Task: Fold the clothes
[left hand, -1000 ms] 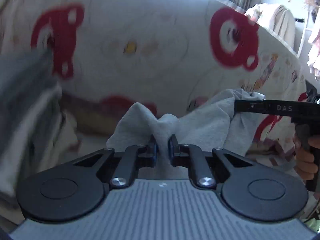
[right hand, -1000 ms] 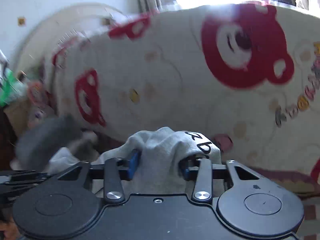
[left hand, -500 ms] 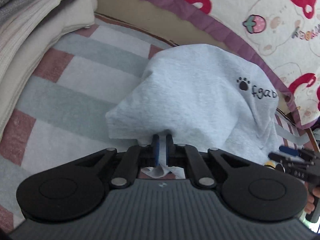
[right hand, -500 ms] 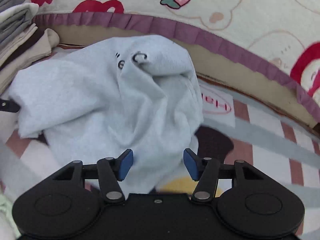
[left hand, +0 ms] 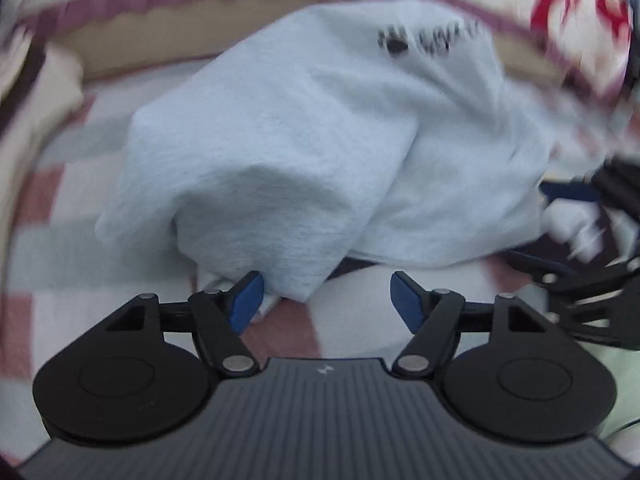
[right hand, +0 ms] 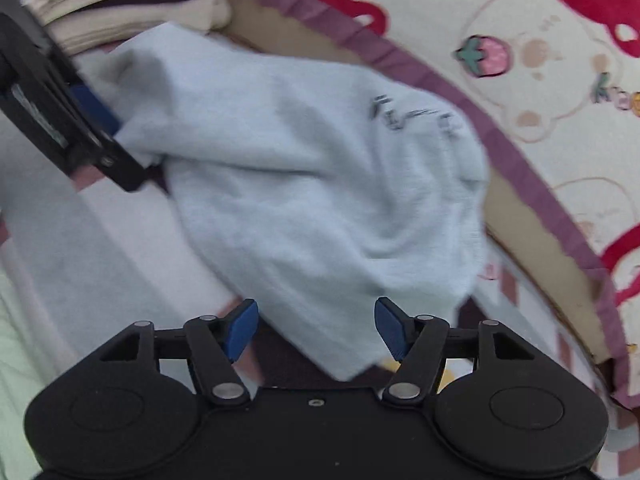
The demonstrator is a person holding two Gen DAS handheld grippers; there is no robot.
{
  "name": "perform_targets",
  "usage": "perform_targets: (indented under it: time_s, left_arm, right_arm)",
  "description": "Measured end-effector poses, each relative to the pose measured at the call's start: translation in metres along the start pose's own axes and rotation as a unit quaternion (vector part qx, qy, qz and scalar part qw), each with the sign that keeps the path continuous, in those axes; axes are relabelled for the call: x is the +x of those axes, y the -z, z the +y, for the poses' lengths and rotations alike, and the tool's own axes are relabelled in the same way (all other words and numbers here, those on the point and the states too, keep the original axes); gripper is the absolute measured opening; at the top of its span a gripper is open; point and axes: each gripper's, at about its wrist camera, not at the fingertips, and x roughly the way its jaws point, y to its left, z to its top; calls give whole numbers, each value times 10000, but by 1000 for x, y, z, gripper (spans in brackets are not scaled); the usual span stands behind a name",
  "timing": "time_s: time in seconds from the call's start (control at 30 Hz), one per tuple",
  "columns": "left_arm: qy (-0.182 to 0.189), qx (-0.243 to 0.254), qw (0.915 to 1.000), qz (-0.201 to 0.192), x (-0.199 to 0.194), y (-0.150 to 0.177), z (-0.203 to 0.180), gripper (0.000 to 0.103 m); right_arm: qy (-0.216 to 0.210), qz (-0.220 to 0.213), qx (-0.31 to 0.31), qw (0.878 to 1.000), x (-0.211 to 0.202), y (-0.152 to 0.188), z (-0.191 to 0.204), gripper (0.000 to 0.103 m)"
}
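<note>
A pale blue-grey garment (left hand: 304,128) with a black paw print and lettering lies crumpled on the striped mat (left hand: 48,248). My left gripper (left hand: 326,298) stands open just in front of its near edge, a fold of cloth reaching down beside the left finger. In the right wrist view the same garment (right hand: 320,192) lies in a heap, and my right gripper (right hand: 316,330) is open with a corner of the cloth lying loose between its fingers. The left gripper (right hand: 92,116) shows at the garment's far left side there.
A stack of folded beige and grey clothes (right hand: 120,4) sits at the back left. A cream blanket with red bears and a purple frill (right hand: 540,80) runs along the far side. The other gripper (left hand: 592,240) is at the right edge of the left wrist view.
Both grippers carried the garment down onto the mat and let go: the right opened first, the left opened in the last half second. The garment now lies loose.
</note>
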Motion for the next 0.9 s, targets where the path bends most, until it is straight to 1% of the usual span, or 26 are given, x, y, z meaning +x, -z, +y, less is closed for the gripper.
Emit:
perform_targets:
  time_s: [0.03,0.07,0.1,0.13,0.17,0.2,0.27,0.3,0.33,0.4,0.47,0.53,0.6,0.63,0.7,0.8,0.87,0.9]
  left_arm:
    - [-172,-240,9995,-107,2,-2,6,58]
    - [-288,-511,9980,-216,3,-4,13,39]
    - [-256,-842,9956,-330,-1,-7,24,24]
    - [-269,-1077,9928,-454,-6,-11,35,18]
    - [-274,-1276,9897,-595,-10,-14,45,11]
    - [-260,-1370,9871,-785,-16,-14,52,9]
    - [-183,-1558,9809,-1152,-26,-14,64,8]
    - [-16,-1634,9785,-1260,-28,-12,66,8]
    - [48,-1645,9780,-1282,-30,-11,65,8]
    - [79,-1587,9788,-1296,-35,-10,61,7]
    - [136,-1535,9769,-1480,-47,-10,54,5]
    - [370,-1479,9735,-1703,-61,-12,47,4]
    - [555,-1415,9708,-1854,-75,-10,42,4]
    - [616,-1399,9713,-1821,-76,-9,40,4]
    - [737,-1365,9722,-1755,-76,-7,36,4]
    - [919,-1314,9731,-1654,-78,-4,31,4]
    - [1040,-1280,9735,-1586,-78,-2,27,4]
    - [1123,-1264,9738,-1519,-76,-1,26,8]
  right_arm:
    - [120,-296,-88,9995,1,5,2,70]
    - [309,-422,-260,9983,6,5,3,68]
    - [454,-489,-328,9972,12,2,0,66]
    - [506,-456,-237,9974,16,-3,-9,39]
    - [534,-394,-111,9977,19,-9,-19,0]
    - [563,-331,15,9979,22,-14,-28,1]
    - [435,-504,368,9971,13,-29,-51,1]
    - [427,-566,533,9961,6,-38,-63,1]
    - [442,-676,768,9938,-4,-48,-75,1]
    - [415,-917,1391,9851,-31,-65,-102,1]
    - [462,-1178,1866,9743,-60,-83,-125,1]
    - [714,-1405,2048,9660,-84,-100,-143,1]
    - [925,-1565,2244,9574,-100,-107,-159,1]
    - [1004,-1565,2289,9555,-103,-107,-163,1]
    - [1248,-1410,2148,9583,-101,-97,-159,1]
    - [1123,-1059,2385,9588,-86,-78,-160,1]
    - [1073,-911,2539,9569,-75,-68,-162,1]
    - [1077,-856,2557,9569,-69,-66,-164,1]
